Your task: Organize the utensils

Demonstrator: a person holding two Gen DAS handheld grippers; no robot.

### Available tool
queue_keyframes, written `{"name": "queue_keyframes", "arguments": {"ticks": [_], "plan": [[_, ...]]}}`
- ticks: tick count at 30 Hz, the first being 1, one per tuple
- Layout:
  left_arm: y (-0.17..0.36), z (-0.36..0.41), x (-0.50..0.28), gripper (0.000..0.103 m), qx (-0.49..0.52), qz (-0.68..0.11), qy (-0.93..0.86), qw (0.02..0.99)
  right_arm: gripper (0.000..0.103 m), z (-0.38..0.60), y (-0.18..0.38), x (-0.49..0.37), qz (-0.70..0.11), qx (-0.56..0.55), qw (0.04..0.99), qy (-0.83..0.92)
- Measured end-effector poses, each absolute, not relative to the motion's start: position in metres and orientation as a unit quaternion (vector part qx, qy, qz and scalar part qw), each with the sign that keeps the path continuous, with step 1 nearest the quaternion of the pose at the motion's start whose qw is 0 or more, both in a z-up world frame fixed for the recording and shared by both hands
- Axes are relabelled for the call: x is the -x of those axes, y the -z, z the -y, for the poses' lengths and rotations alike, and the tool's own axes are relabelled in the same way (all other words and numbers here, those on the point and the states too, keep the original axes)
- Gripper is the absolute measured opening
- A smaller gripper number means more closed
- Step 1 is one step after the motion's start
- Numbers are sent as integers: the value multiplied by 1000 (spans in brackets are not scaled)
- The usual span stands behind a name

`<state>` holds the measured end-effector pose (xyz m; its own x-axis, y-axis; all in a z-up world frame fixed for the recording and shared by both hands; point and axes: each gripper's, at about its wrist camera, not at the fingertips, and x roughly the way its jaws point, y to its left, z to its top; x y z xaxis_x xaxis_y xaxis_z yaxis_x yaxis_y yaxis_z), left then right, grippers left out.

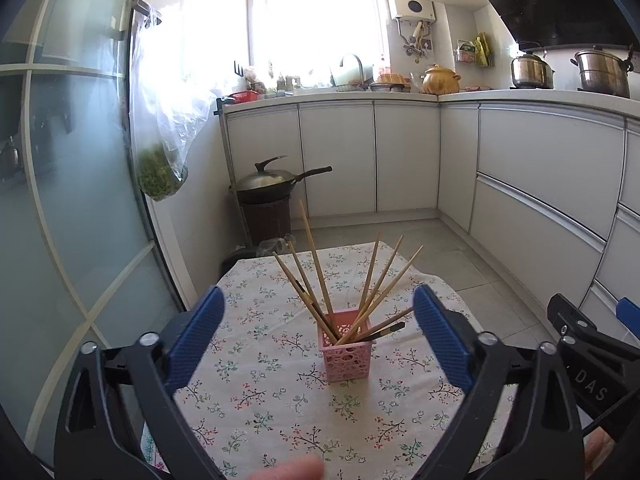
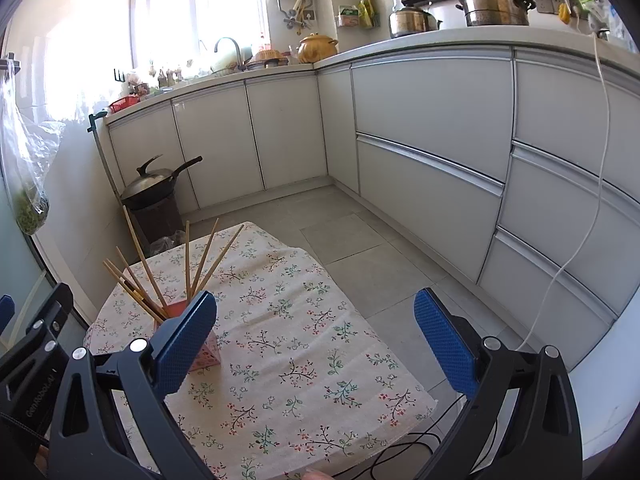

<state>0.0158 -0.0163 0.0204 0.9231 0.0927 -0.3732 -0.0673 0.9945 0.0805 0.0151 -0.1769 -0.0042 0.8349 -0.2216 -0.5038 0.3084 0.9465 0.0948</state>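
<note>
Chopsticks [image 1: 316, 276] in pink basket [image 1: 347, 354], upright, near the table's [image 1: 256, 412] middle, toward its left edge.
Sticks fan outward above the rim. Left gripper [image 1: 320, 336]: level, aimed at the basket, jaws spread wide, empty. Right gripper [image 2: 316, 340]: beside it over the right half, likewise spread, holding nothing.

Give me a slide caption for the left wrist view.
Open left gripper faces a pink basket of chopsticks on a floral tablecloth.

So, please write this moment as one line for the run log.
left gripper: open, empty | right gripper: open, empty | chopsticks: standing in pink basket | tablecloth: no loose utensils seen
</note>
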Motion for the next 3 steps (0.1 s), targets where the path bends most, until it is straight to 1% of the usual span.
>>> {"name": "queue_keyframes", "arguments": {"ticks": [3], "plan": [[-22, 14, -15, 96, -26, -187, -47, 981, 96, 177, 5, -16, -253, -86, 953, 139]]}}
